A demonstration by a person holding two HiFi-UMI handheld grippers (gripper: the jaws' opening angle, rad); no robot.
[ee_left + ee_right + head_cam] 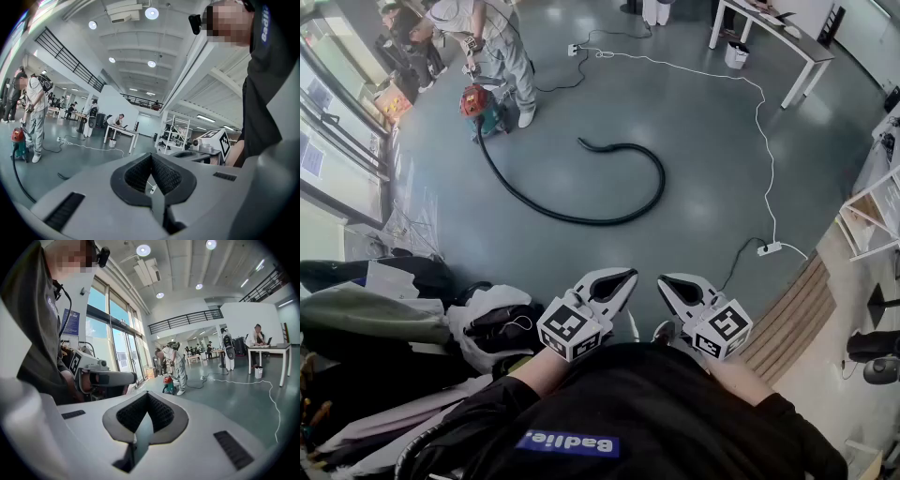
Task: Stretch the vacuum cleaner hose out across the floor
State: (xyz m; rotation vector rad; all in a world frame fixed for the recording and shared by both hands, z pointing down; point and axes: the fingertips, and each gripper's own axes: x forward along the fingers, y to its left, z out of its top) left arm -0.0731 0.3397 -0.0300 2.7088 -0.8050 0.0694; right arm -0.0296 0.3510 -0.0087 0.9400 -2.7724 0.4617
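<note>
Black hose (581, 221) lies curled on the grey floor (712, 187), running from the red-and-teal vac (480, 103) at upper left, where it seems plugged in, round in a wide hook to a free end near mid-floor, well apart from both grippers. L gripper (627, 276) and R gripper (664, 280) sit side by side close to the person's chest, approx level w/ a slight dip toward the hose. Both have jaws pressed together w/ nothing between.

Left gripper (151, 159) jaws together, nothing between; red vacuum cleaner (18, 141) far left; its black hose (17, 180) trails along the floor (70, 161).
</note>
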